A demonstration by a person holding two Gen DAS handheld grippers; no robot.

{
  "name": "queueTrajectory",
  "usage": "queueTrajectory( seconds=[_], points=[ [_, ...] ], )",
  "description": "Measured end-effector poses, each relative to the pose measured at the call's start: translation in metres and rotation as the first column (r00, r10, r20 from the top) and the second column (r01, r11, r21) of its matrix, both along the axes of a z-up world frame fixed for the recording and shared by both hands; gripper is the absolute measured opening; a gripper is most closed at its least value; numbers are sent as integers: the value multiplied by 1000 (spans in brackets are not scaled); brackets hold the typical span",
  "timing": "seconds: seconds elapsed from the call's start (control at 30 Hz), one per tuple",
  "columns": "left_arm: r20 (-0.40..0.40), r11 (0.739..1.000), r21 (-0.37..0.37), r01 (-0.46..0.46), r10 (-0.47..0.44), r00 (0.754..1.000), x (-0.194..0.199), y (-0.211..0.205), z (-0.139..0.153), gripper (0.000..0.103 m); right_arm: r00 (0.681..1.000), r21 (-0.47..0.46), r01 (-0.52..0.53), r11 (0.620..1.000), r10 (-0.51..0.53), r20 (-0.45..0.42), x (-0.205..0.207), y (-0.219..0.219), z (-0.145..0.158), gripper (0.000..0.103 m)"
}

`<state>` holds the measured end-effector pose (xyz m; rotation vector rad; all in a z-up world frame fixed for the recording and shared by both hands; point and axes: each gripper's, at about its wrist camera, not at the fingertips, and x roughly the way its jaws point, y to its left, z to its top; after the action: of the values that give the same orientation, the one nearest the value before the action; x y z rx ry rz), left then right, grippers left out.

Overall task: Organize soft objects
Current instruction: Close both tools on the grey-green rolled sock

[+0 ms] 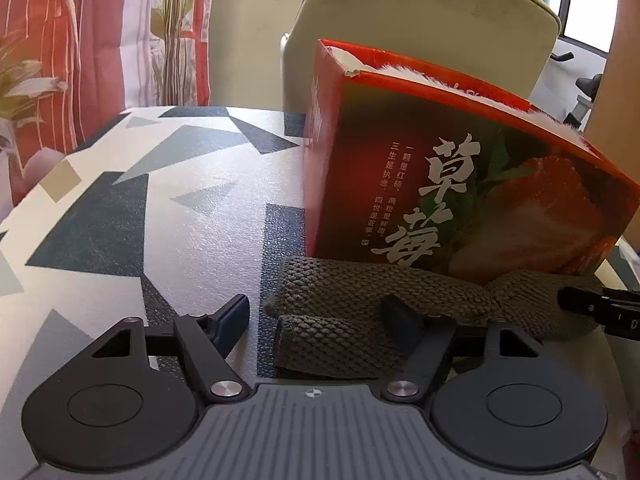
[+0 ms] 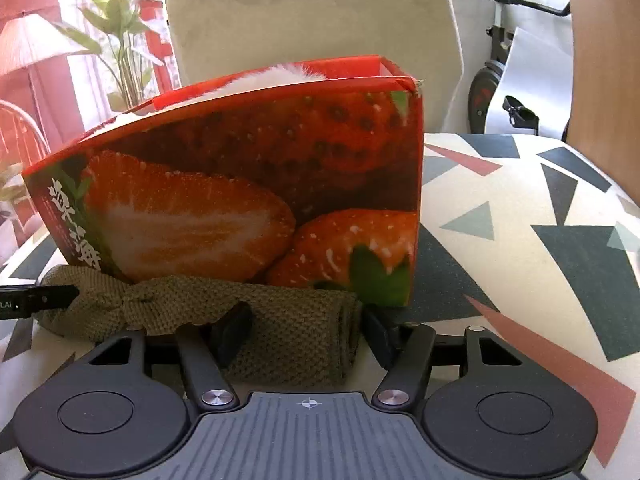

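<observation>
Our left gripper [image 1: 320,320] straddles one end of the olive knitted cloth [image 1: 360,312], jaws apart; our right gripper [image 2: 298,332] brackets the rolled end, not visibly clamped. The cloth lies against the strawberry box [image 2: 256,184] on the patterned tablecloth [image 2: 520,216].

**What the cameras can't quite catch**

Something white and fluffy [image 2: 280,74] peeks over the rim of the strawberry box [image 2: 260,184] at upper centre of the right wrist view, and the box wall hides the rest. The knitted olive cloth [image 1: 360,312] runs behind the left gripper [image 1: 320,318] near the bottom of the left wrist view, so contact there can't be judged. At the right edge, the right gripper [image 1: 600,308] is cut off.
</observation>
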<state>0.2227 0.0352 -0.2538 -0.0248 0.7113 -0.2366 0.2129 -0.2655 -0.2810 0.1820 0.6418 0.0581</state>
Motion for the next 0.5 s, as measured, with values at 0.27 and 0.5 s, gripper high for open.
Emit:
queueTrajectory(
  seconds=[0.27, 0.5],
  points=[
    [1, 999, -24, 32, -32, 999, -2, -2, 0, 46, 1000, 12, -5, 1000, 5, -3, -1, -1, 1, 52],
    [-3, 999, -37, 35, -35, 999, -5, -1, 3, 23, 1000, 36, -18, 999, 18, -2, -5, -3, 2, 31]
  ],
)
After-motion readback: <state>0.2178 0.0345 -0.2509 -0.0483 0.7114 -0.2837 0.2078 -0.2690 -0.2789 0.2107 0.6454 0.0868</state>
